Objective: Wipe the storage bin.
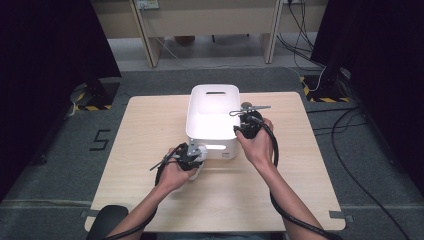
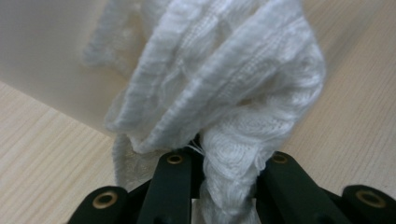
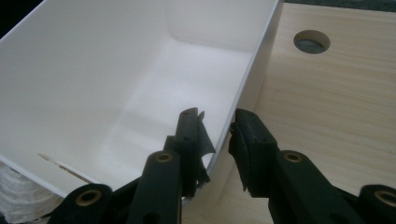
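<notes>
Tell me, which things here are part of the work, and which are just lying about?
In the work:
- white knitted cloth, clamped in the left gripper
- white bin, its side wall between the jaws of the right gripper

Just about:
- cables on the floor
- wooden table, only bearing the work

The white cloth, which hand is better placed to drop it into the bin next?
Left. The left gripper is already shut on the white cloth, right beside the white bin. The right gripper is busy straddling the bin's side wall, probably steadying it.
</notes>
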Available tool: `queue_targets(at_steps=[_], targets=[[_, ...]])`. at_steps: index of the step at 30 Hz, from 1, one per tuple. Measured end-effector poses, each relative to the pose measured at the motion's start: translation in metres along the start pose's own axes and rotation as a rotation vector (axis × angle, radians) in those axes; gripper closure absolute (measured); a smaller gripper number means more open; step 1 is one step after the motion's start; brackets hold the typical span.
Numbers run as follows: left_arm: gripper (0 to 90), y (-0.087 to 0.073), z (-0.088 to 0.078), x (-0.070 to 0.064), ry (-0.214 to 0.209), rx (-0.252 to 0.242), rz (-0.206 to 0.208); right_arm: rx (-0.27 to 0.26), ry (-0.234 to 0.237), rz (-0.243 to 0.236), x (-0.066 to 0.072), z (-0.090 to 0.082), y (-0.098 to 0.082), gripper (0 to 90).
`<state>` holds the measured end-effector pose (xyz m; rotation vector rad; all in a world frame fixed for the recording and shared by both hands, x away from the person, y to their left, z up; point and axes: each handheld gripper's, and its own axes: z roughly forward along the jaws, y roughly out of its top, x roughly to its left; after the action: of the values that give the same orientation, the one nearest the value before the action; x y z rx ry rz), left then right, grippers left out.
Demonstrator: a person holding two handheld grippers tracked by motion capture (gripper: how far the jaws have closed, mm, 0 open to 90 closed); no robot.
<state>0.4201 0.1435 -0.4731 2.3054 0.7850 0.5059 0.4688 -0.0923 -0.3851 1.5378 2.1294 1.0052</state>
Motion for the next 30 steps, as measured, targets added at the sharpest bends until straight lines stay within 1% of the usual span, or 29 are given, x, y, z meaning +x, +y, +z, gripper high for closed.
queue_targets(at_steps=[11, 19, 24, 30], targets=[[78.9, 0.005, -0.006, 0.000, -0.005, -0.041, -0.034, -0.005, 0.000, -0.001, 0.000, 0.001, 0.000, 72.3], [78.9, 0.013, -0.015, 0.000, 0.001, -0.053, -0.029, -0.007, -0.001, -0.001, 0.000, 0.001, 0.000, 72.3], [78.9, 0.017, -0.020, -0.001, 0.008, -0.068, -0.036, -0.009, 0.000, 0.001, 0.000, 0.001, 0.000, 72.2], [78.9, 0.021, -0.024, 0.000, 0.012, -0.068, -0.027, -0.008, 0.000, 0.000, 0.000, 0.001, 0.000, 72.2]])
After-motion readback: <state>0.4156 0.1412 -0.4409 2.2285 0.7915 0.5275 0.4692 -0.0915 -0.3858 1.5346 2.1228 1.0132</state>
